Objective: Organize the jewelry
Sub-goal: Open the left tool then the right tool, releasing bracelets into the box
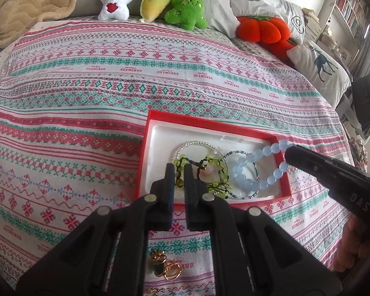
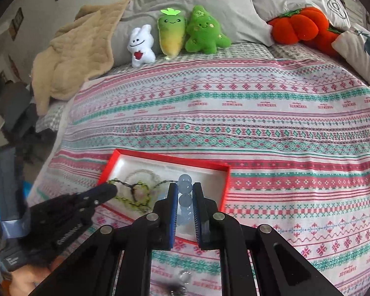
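Jewelry fills a red tray (image 1: pixel 157 117) on the patterned bedspread (image 1: pixel 86 103). From the left wrist, the left gripper (image 1: pixel 179 170) is clamped on the green bead bracelet (image 1: pixel 178 181) over the tray, and gold rings (image 1: pixel 164 266) lie on the bedspread below.

From the right wrist, the right gripper (image 2: pixel 185 190) is clamped on the pale blue bead bracelet (image 2: pixel 185 187) above the tray's near right corner.

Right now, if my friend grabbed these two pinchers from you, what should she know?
Left gripper: shut on the green bead bracelet, over the red tray.
Right gripper: shut on the blue bead bracelet, also over the tray.
Done: a clear bead bracelet and a thin teal one lie in the tray.
Left: let both go, then fetch the gold rings on the bedspread.
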The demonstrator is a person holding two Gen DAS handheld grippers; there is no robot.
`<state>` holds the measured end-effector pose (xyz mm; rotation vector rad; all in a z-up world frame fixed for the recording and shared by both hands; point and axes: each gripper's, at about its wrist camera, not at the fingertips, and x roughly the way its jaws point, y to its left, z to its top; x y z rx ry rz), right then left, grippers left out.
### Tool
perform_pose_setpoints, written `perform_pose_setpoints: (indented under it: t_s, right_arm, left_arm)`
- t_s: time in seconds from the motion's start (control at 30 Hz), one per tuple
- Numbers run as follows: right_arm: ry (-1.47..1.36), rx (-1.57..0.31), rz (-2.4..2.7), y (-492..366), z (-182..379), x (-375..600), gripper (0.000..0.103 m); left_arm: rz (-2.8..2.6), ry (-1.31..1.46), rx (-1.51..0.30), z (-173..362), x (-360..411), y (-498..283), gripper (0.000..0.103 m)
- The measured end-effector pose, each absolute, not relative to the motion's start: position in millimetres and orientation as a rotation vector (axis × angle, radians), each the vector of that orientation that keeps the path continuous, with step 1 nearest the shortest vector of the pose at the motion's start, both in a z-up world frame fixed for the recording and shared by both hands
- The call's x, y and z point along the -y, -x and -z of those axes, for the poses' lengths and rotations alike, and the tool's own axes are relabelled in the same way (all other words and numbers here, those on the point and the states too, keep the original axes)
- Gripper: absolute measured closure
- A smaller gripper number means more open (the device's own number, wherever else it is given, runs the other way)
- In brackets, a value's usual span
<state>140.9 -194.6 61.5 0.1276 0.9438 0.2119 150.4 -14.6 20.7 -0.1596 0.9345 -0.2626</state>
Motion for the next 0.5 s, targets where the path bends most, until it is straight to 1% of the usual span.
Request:
perform_pose_setpoints:
  t_s: [0.13, 0.2, 0.33, 0.37, 0.4, 0.43, 0.5]
  right_arm:
    - [-0.124, -0.951, -0.208, -138.8, -62.8, 198.1, 0.089]
    - [-0.122, -0.952, -0.221, -136.0, -66.7, 199.1, 0.085]
    - [-0.099, -0.951, -0.228, -128.3, -73.9, 201.7, 0.085]
    - [-0.098, -0.953, -0.23, -126.0, -75.5, 202.8, 0.085]
    - [-0.096, -0.955, -0.231, -123.6, -77.1, 203.9, 0.085]
    - [-0.092, -0.957, -0.232, -121.6, -78.5, 204.8, 0.085]
    - [-0.082, -0.958, -0.237, -116.0, -81.4, 206.0, 0.085]
  left_arm:
    - [0.247, 0.142, -0.935, -24.9, 15.7, -148.1, 0.094]
    - [0.25, 0.128, -0.931, -28.5, 16.5, -145.1, 0.086]
    - [0.249, 0.1, -0.917, -37.6, 15.2, -136.3, 0.076]
    - [0.253, 0.095, -0.912, -40.3, 14.5, -133.2, 0.072]
    - [0.256, 0.091, -0.907, -42.8, 13.6, -130.1, 0.065]
    - [0.257, 0.086, -0.902, -45.4, 13.1, -127.1, 0.061]
    - [0.258, 0.07, -0.891, -50.0, 11.5, -119.6, 0.048]
